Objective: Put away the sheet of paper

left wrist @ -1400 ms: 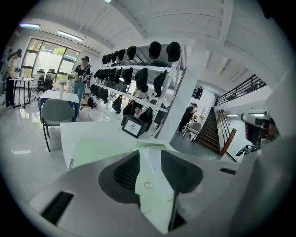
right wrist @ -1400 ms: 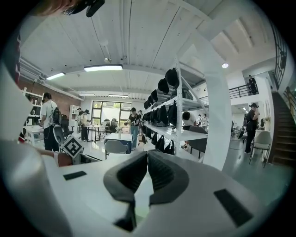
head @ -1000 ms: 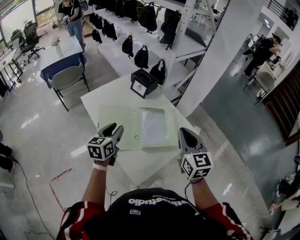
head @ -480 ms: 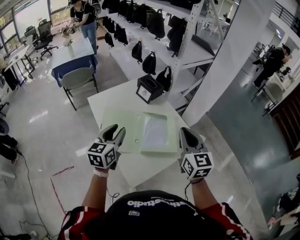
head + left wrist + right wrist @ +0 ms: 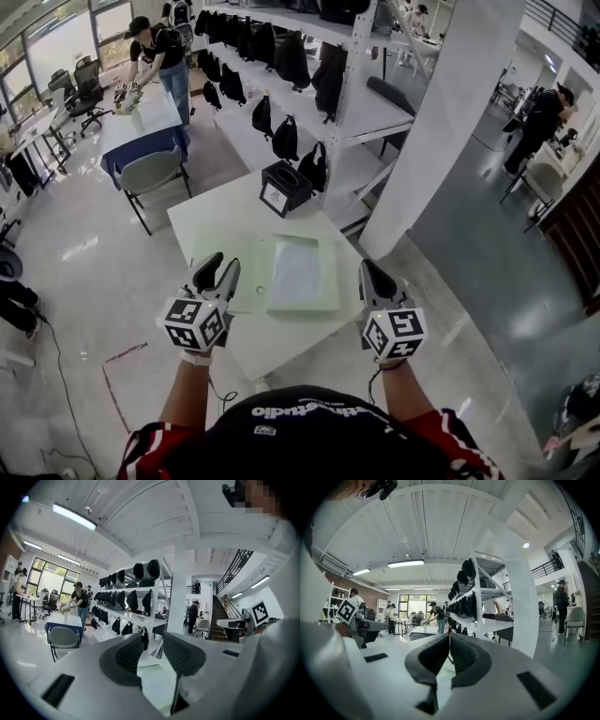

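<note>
As both grippers hover at the table's near edge, the paper lies ahead between them.
The left gripper (image 5: 221,267), jaws parted and empty, hangs over the left leaf of the open green folder (image 5: 246,274). The right gripper (image 5: 370,272), jaws closed on nothing, sits just off the folder's right edge. The sheet of paper (image 5: 295,272) rests on the folder's right leaf on the white table (image 5: 216,211), long axis running near to far, roughly as near one gripper as the other.

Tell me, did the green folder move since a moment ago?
No. The green folder lies flat in the same spot on the white table, just as near the black box. Only the head view shifted.
</note>
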Demonstrator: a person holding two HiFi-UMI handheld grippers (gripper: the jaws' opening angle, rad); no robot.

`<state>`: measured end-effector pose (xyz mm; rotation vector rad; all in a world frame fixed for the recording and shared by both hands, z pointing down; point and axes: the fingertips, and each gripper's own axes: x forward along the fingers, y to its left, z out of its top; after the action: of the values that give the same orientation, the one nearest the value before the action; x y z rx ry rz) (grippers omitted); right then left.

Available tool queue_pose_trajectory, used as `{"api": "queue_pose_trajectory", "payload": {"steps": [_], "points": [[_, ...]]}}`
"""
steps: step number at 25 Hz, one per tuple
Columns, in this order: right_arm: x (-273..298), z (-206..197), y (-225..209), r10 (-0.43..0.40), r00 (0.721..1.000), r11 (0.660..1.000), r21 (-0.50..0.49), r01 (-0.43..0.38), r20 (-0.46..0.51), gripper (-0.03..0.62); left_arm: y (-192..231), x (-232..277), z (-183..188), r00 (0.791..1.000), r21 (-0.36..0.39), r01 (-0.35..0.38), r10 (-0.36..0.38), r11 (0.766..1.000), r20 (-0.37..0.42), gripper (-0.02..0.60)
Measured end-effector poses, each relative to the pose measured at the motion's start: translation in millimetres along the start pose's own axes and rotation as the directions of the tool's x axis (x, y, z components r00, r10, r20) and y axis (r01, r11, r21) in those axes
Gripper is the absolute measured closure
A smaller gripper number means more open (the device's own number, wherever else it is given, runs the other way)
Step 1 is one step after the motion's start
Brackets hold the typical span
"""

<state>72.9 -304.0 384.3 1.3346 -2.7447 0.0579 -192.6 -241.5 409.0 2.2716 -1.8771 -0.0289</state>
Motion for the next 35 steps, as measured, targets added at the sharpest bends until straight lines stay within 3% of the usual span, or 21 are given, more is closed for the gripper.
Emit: {"api": "queue_pose_trajectory", "payload": {"steps": [5,12,25,35], "points": [[-6,1,-9,0.0,1.0,1.0,0.008,0.0,0.01,0.588,-14,-7,20,0.999,0.053,-0.02,0.018,0.998,0.043,0.437],[-5,3,2,0.033,0.999,0.999,0.003,-0.033,0.021,0.588,-17,-20,33,0.996,0.07,-0.05,0.045,0.996,0.082,0.437],[-6,9,13,0.052,0.998,0.999,-0.003,-0.052,0.033,0.588,-26,-31,39,0.995,0.142,-0.05,0.037,0.989,0.092,0.44],[-6,7,19,0.055,0.998,0.998,0.002,-0.055,0.024,0.588,-22,-39,47,0.99,0.168,-0.101,0.081,0.981,0.118,0.454]]}}
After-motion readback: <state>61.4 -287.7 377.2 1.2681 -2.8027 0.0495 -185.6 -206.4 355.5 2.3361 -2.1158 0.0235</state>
